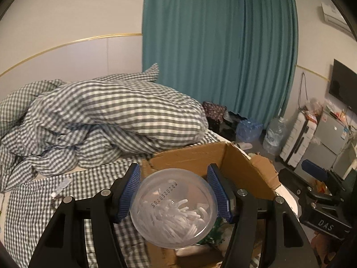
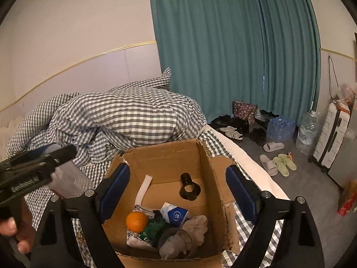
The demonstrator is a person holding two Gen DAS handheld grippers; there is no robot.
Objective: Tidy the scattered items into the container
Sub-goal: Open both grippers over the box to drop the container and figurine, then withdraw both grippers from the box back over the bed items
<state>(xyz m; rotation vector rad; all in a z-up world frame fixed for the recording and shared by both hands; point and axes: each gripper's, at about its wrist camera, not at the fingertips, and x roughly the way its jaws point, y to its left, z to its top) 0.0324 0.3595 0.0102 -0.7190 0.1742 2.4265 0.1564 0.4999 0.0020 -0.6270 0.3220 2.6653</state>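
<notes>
Jaws of left gripper [image 1: 174, 192] pinch clear round tub of cotton swabs [image 1: 173, 207], blue pads [image 1: 129, 192] touching both sides; tub held at near left edge of cardboard box [image 1: 187, 156]. Left view: tub hides most of box interior. Right gripper [image 2: 178, 192] jaws spread wide, nothing between, above box. Right view alone shows contents: orange [image 2: 136, 221], black tube [image 2: 187, 182], white strip [image 2: 144, 189], blue-white packet [image 2: 175, 215], crumpled tissue [image 2: 196, 225], glass cup [image 2: 176, 242]. Box sits on checked bedsheet [image 2: 241, 221]; checked duvet [image 2: 125, 116] heaped behind, teal curtain [image 2: 234, 44] beyond.
</notes>
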